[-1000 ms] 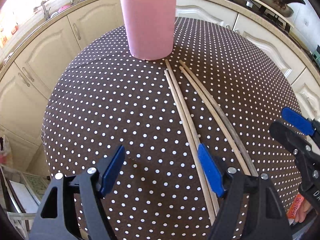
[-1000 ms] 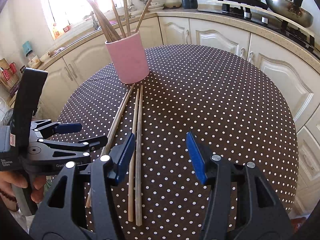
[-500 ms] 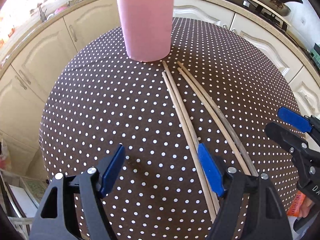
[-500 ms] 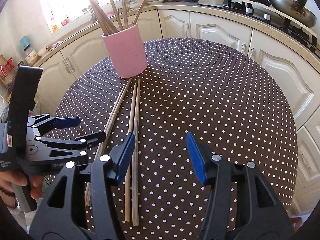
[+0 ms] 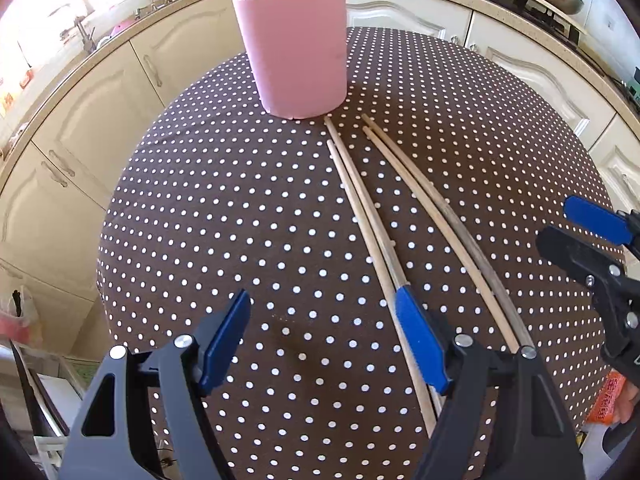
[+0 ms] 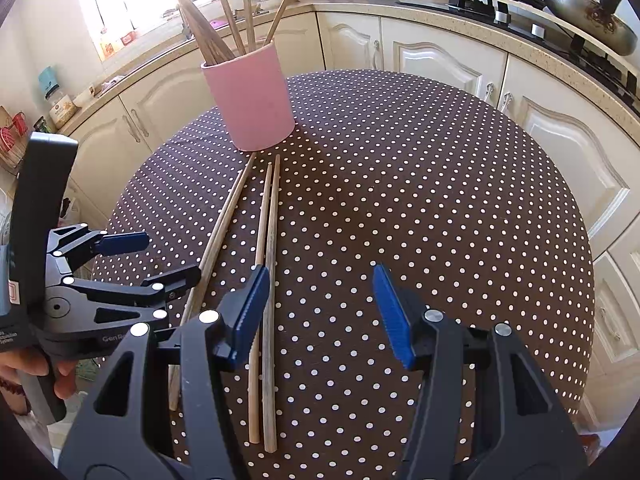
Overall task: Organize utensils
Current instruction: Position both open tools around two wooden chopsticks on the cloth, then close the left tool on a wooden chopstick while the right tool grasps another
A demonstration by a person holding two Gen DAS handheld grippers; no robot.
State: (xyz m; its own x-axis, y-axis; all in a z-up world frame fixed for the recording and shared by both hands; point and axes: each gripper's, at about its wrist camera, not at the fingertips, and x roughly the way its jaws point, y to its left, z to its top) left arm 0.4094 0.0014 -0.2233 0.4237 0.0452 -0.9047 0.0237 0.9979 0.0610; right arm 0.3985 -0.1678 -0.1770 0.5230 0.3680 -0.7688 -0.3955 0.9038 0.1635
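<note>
A pink cup point(image 5: 294, 48) holding several wooden chopsticks stands at the far side of the polka-dot table; it also shows in the right wrist view point(image 6: 250, 96). Several loose chopsticks point(image 5: 372, 216) lie on the cloth, running from the cup toward me, seen too in the right wrist view point(image 6: 264, 240). My left gripper point(image 5: 324, 344) is open and empty, its right finger over the left pair of chopsticks. My right gripper point(image 6: 318, 312) is open and empty, its left finger over the right pair. Each gripper shows at the edge of the other's view.
The round table point(image 6: 440, 200) has a brown dotted cloth. Cream kitchen cabinets point(image 6: 440, 56) curve around behind it. A stove with pans point(image 6: 580, 12) stands at the back right. A sink and window sill point(image 5: 100, 28) are at the back left.
Both grippers have moved forward toward the cup, which now looks nearer. Both stay open; the chopsticks have not moved.
</note>
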